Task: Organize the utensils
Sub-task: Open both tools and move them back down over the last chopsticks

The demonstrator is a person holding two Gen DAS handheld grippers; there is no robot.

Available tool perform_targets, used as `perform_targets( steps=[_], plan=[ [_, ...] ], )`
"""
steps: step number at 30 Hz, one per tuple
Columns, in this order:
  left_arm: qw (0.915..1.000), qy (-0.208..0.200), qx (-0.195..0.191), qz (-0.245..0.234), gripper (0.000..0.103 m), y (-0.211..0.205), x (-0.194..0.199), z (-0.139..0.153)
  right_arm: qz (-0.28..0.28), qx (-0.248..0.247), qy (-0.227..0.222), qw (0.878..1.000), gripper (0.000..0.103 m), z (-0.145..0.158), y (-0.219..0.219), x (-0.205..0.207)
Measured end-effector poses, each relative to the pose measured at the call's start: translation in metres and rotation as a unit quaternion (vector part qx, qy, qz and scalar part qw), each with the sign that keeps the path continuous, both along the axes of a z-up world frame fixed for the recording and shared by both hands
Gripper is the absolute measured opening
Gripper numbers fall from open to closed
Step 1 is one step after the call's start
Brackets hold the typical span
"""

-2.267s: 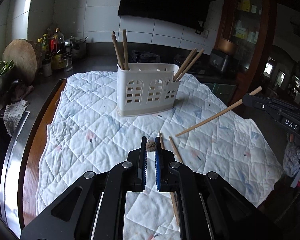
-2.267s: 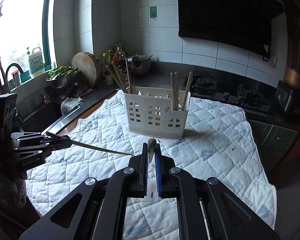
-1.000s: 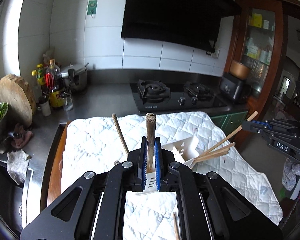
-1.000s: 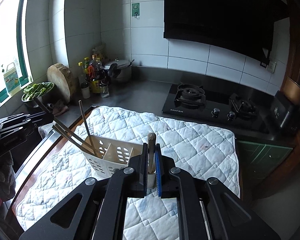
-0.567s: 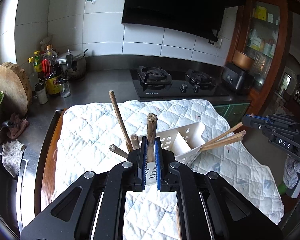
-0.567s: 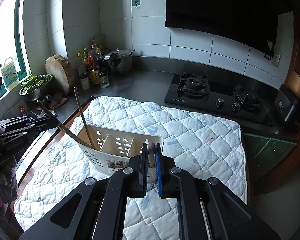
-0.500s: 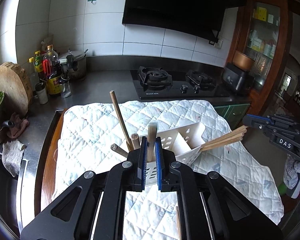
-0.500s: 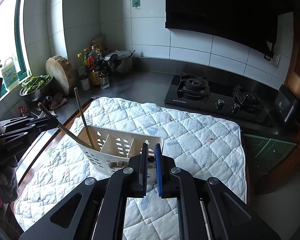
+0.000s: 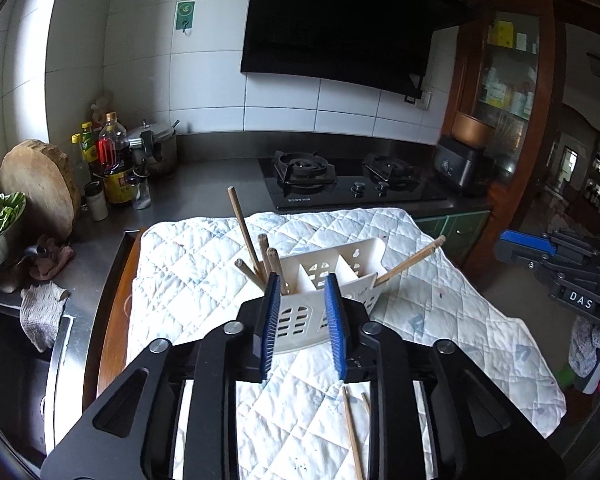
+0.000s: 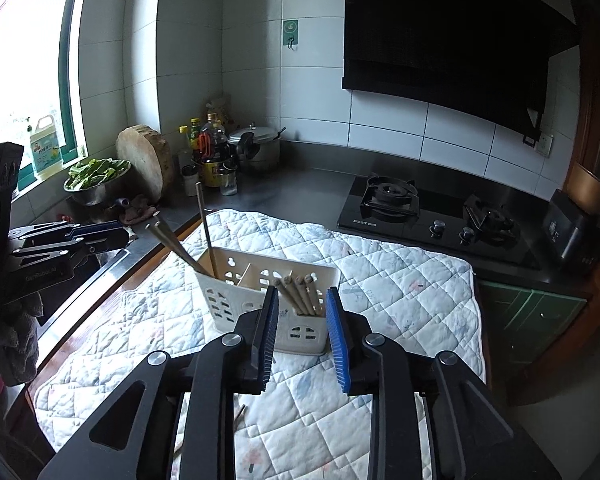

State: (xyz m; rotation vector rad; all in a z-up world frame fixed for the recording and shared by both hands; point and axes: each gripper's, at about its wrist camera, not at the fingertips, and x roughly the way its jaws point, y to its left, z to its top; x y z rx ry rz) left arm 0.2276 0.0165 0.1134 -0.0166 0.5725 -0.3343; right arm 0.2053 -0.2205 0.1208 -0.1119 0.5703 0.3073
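Each view looks forward and down along its own gripper's fingers, close above the quilted cloth (image 9: 204,264). The left wrist view faces the holder (image 9: 332,276) from its left end; the right wrist view faces it from the other end. Both share the holder, cloth, stove (image 10: 432,216) and tiled wall, and each catches the other gripper at its edge.

The utensil holder (image 9: 332,280) looks like smooth cream plastic with cut-out slots; the chopsticks (image 9: 242,226) in it are matt pale wood. Under it lies a quilted white cloth (image 9: 204,256), soft and faintly stained. The counter (image 10: 312,188) is dull brushed metal, the hob (image 9: 352,192) glossy black glass. The round chopping block (image 9: 36,184) at the counter's left edge is rough wood
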Motion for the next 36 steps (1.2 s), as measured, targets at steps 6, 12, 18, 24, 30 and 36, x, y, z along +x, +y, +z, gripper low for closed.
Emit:
perform_targets(
  steps=[6,12,18,24,30,36],
  plan=[
    [1.0,0.003,0.004,-0.004,0.032,0.008,-0.044,-0.019,0.023,0.008,0.005,1.0,0.025,-0.026,0.007,-0.047],
    [0.9998,0.017,-0.001,0.003,0.045,0.016,-0.08,-0.052,0.033,0.01,0.021,0.999,0.025,-0.064,0.021,-0.088],
    [0.9992,0.038,0.0,0.014,0.051,0.023,-0.102,-0.087,0.032,0.001,0.037,0.999,0.025,-0.108,0.037,-0.124],
    [0.9979,0.054,-0.013,0.032,0.057,0.035,-0.116,-0.111,0.022,0.022,0.066,0.997,0.025,-0.148,0.049,-0.147],
    [0.9965,0.06,-0.017,0.055,0.06,0.047,-0.127,-0.126,0.016,0.063,0.107,0.992,0.025,-0.183,0.061,-0.158],
    [0.9947,0.073,-0.033,0.065,0.06,0.057,-0.132,-0.141,0.009,0.075,0.139,0.987,0.023,-0.209,0.08,-0.16]
  ],
)
